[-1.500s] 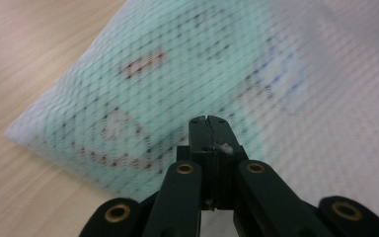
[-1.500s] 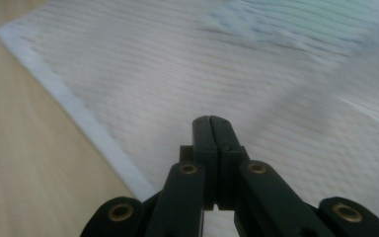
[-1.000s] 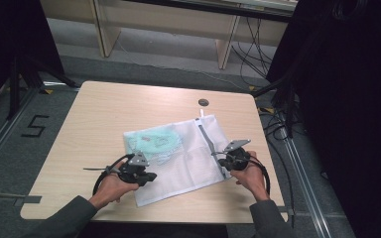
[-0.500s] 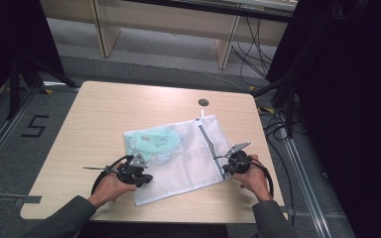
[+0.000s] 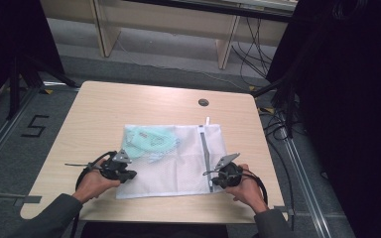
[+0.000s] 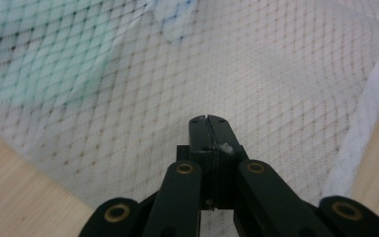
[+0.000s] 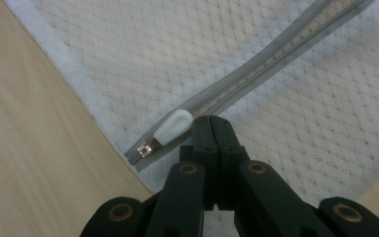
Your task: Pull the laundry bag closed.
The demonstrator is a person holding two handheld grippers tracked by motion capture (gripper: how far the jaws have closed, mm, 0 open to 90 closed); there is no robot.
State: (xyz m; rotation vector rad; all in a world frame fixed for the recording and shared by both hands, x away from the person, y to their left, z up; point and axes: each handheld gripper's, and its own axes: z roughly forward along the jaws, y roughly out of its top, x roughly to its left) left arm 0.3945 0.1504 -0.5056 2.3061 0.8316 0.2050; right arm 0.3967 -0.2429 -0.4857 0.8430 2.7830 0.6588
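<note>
A white mesh bag (image 5: 178, 166) lies flat on the wooden table (image 5: 129, 106), with a mint-green garment (image 5: 151, 141) inside its far left part. A grey zipper (image 5: 206, 153) runs down its right side. My left gripper (image 5: 132, 174) is shut at the bag's near left edge. In the left gripper view it (image 6: 207, 121) pinches the mesh (image 6: 276, 74), which rises toward the jaws. My right gripper (image 5: 213, 179) is at the zipper's near end. In the right gripper view it (image 7: 212, 121) is shut on mesh just beside the white zip pull (image 7: 172, 126), which lies outside the jaws.
A round cable hole (image 5: 203, 102) sits in the table's far right part. Bare wood (image 5: 104, 109) surrounds the bag. Cables (image 5: 278, 129) trail on the floor at the right, a "5" mark (image 5: 34, 126) at the left. Another desk's legs (image 5: 225, 44) stand behind.
The bag has swung from a tilted lie to square with the table edge and slid slightly toward the person. Both grippers moved with it, the right one nearer and to the left.
</note>
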